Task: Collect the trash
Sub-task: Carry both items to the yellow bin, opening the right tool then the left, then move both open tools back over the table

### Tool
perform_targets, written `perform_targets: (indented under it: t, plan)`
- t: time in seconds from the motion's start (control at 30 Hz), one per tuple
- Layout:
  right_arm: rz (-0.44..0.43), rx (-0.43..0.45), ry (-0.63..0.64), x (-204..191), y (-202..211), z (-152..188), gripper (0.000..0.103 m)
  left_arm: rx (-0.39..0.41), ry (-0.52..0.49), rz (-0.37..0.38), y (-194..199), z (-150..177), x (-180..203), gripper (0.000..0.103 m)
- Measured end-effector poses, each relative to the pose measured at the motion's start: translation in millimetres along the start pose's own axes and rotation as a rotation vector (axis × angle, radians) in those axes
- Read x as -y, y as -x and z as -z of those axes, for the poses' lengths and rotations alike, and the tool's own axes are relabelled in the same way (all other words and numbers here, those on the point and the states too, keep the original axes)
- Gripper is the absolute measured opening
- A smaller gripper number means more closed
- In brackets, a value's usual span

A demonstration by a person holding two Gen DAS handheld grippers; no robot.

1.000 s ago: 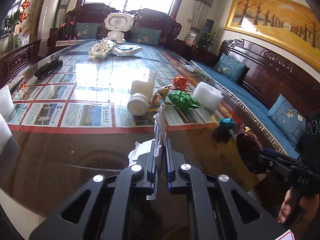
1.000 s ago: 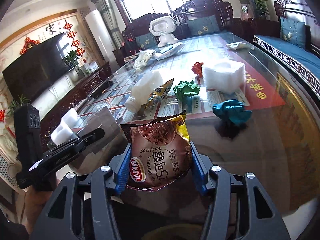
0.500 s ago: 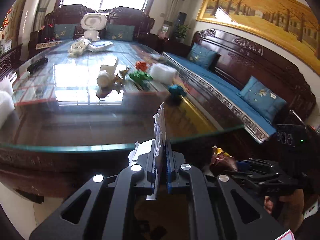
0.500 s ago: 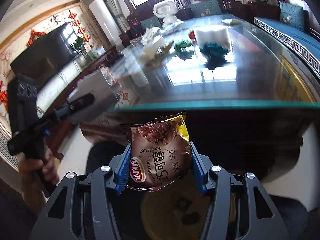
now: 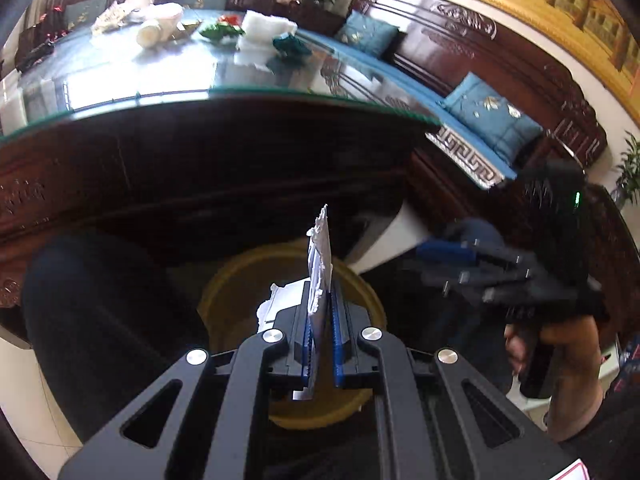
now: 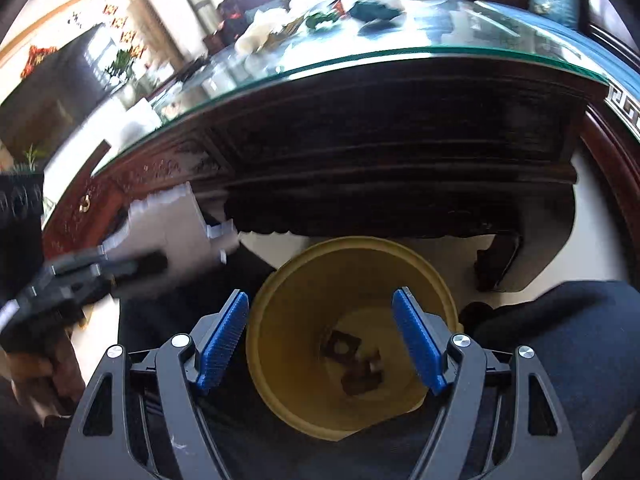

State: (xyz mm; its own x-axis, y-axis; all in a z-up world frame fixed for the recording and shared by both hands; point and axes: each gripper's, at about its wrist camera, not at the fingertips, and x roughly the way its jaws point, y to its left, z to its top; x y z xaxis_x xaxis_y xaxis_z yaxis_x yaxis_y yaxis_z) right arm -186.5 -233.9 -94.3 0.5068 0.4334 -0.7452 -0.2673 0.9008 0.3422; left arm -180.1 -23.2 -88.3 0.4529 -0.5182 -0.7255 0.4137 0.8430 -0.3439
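- Right gripper point(image 6: 320, 340) released, blue pads wide apart, directly above yellow bin point(image 6: 420, 268).
- Brown snack wrapper point(image 6: 356, 364) down on bin floor.
- Left gripper point(image 5: 320, 344) clenched on a thin silver-white wrapper point(image 5: 320, 256), standing upright over the bin rim.
- Farther off, glass-topped table point(image 5: 240, 92) bearing crumpled teal paper point(image 5: 290, 44) and white foam point(image 5: 264, 26).

A: What does the left tool point(image 5: 320, 320) hold?
B: A thin white torn wrapper point(image 5: 320, 248), clamped upright between blue pads, above the round yellow plastic bin point(image 5: 224, 300), below the glass-topped table point(image 5: 160, 76).
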Motion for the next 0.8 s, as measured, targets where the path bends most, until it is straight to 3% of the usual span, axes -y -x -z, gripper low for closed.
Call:
perform_targets:
  t: [0.2,0.27,0.3,0.33,0.5,0.63,0.8]
  plan:
    - [-0.019,0.056,-0.052,14,16,-1,0.078,-0.051,-0.06,0.029,-10,7,9,0.011]
    - [-0.023,0.066,-0.049,13,19,-3,0.08,-0.075,-0.095,0.035,-15,8,15,0.026]
    - [-0.023,0.075,-0.043,12,21,-4,0.082,-0.088,-0.116,0.044,-16,9,18,0.046]
    - [-0.023,0.08,-0.04,12,22,-6,0.083,-0.094,-0.137,0.038,-18,9,21,0.056]
    - [-0.09,0.104,-0.066,13,25,-13,0.087,-0.113,-0.193,0.035,-20,12,31,0.059]
    - [-0.097,0.122,-0.078,11,26,-27,0.093,-0.056,-0.174,0.009,-15,-5,24,0.073]
    - [-0.044,0.225,-0.046,5,35,-56,0.095,0.109,-0.114,-0.085,9,-47,1,0.098]
